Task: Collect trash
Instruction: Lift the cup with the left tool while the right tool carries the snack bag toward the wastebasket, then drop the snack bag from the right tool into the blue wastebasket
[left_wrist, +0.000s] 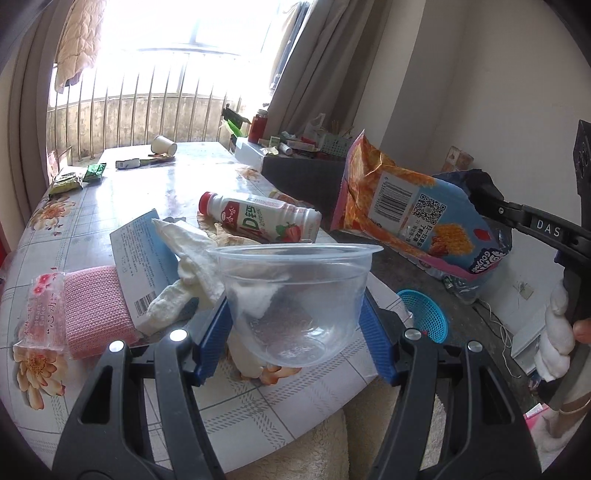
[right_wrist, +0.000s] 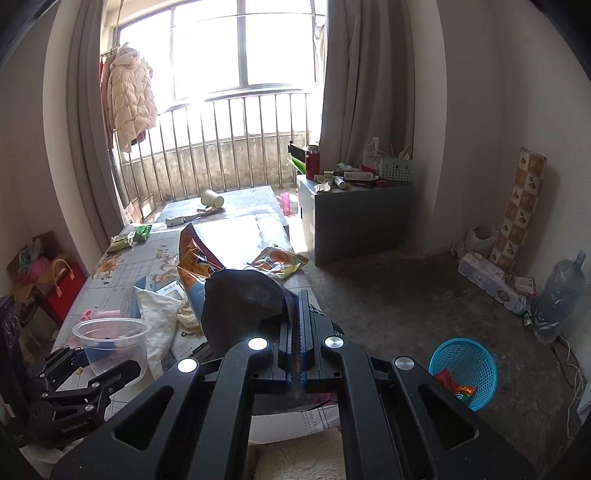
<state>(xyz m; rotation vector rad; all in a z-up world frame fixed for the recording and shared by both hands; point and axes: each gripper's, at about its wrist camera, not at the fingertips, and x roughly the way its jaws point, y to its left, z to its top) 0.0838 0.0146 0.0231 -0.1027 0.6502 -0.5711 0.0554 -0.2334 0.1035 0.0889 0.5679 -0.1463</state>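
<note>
Long table with floral-print plastic cover, cluttered, railing and window behind it. Large orange-and-blue crinkled snack bag held up in the air off the table's right edge, above the grey concrete floor; right gripper has its jaws pressed together on the bag's open dark top edge, bag hanging toward the table. Clear round plastic bowl sits between the blue pads of the left gripper; jaws wide apart, both pads against the bowl's sides, bowl at the near table edge. Whether it is lifted or resting, cannot tell. Small round blue mesh plastic basket on the floor right of the table, a red wrapper inside. White strawberry-drink bottle with red cap lying on its side behind the bowl. Crumpled white tissue on a light-blue flat box, left of the bowl. Pink knitted cloth beside it. White paper cup tipped over at the far end.
</note>
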